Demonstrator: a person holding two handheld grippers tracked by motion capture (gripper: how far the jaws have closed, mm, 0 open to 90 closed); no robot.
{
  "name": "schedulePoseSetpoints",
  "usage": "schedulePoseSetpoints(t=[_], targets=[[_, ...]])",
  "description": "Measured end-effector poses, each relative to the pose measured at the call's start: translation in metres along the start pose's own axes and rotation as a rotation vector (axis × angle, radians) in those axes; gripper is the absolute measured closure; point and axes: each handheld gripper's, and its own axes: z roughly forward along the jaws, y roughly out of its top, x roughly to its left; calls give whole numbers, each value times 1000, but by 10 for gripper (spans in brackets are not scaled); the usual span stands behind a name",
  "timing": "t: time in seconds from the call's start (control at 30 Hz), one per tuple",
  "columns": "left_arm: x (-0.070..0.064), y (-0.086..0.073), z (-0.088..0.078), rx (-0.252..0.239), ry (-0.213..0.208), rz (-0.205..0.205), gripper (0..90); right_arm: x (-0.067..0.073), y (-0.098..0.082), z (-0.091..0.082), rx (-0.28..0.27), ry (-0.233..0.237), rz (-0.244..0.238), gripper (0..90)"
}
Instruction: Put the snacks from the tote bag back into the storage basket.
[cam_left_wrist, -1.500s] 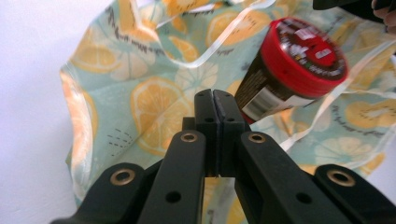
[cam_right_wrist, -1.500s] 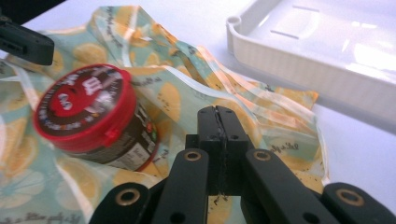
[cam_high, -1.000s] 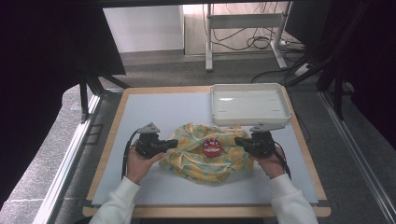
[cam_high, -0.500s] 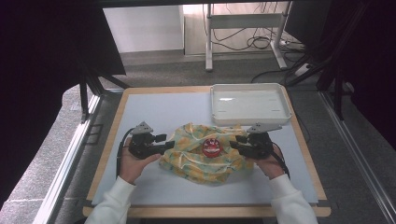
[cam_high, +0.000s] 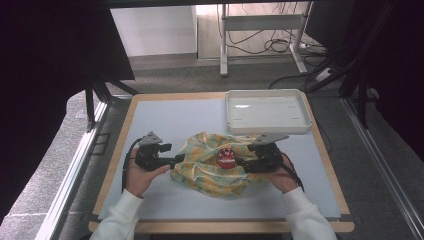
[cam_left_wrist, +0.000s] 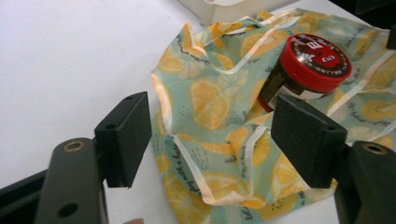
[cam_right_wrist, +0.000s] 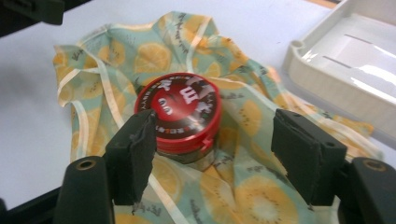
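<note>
Red-lidded jar sat centred on lemon-print cloth for wrapping; left tongs and right tongs, jaws just opened, gripped nothing.

A white tray sits empty at the far right of the pale blue table, which has a wooden edge. Past the table there's grey floor, with a white metal stand and a tangle of cables lying beneath it.
</note>
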Motion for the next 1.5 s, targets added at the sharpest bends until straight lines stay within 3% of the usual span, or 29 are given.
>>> schedulePoseSetpoints(t=[0.37,0.67,0.93,1.03,1.13,1.5], targets=[[1,-1,3,13,3,-11,269,14,3,22,79,-8,-2,242],[0,-3,3,-7,7,-11,268,24,6,44,125,-30,8,199],[-3,-3,3,-25,11,-1,270,30,5,66,163,-49,26,202],[-4,-4,4,-23,10,6,269,34,4,73,178,-73,3,217],[-2,-5,5,-17,11,1,269,35,3,75,173,-92,7,246],[-3,-5,6,-15,8,7,270,32,3,72,164,-76,8,253]])
